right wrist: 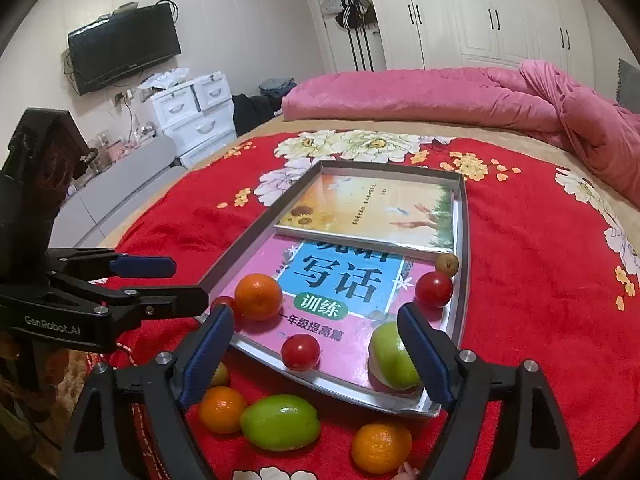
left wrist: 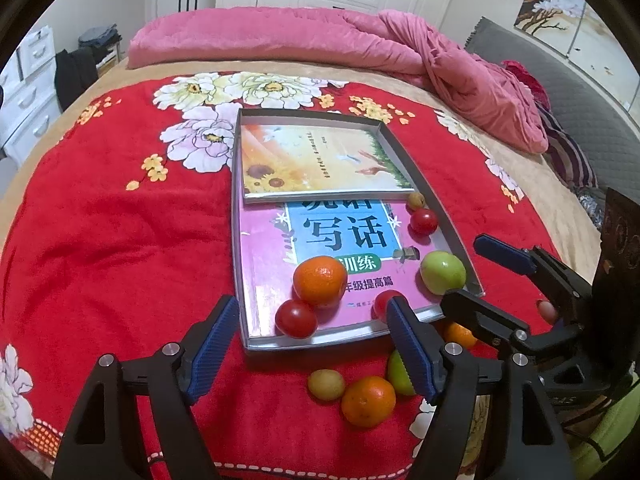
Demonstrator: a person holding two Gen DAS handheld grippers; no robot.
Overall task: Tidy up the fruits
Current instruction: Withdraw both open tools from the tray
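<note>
left wrist: orange [left wrist: 320,275] rests in tray [left wrist: 448,216].

A red blanket [left wrist: 120,240] with white, pale pink and yellow flowers was spread across the centre of both views. A silver tray [right wrist: 464,240] was lined with a pink book [left wrist: 272,276] bearing a blue panel and black characters, and with a sunflower-printed cover [left wrist: 320,160] in orange and green. Orange [left wrist: 320,280], red [left wrist: 296,319] and green [left wrist: 443,272] fruits were shown in the tray. Orange [right wrist: 381,448] and green [right wrist: 280,422] fruits were shown on the blanket at lower centre. A pink quilt [left wrist: 280,36] was shown at the top. Both grippers were black with blue pads [left wrist: 214,344].
</note>
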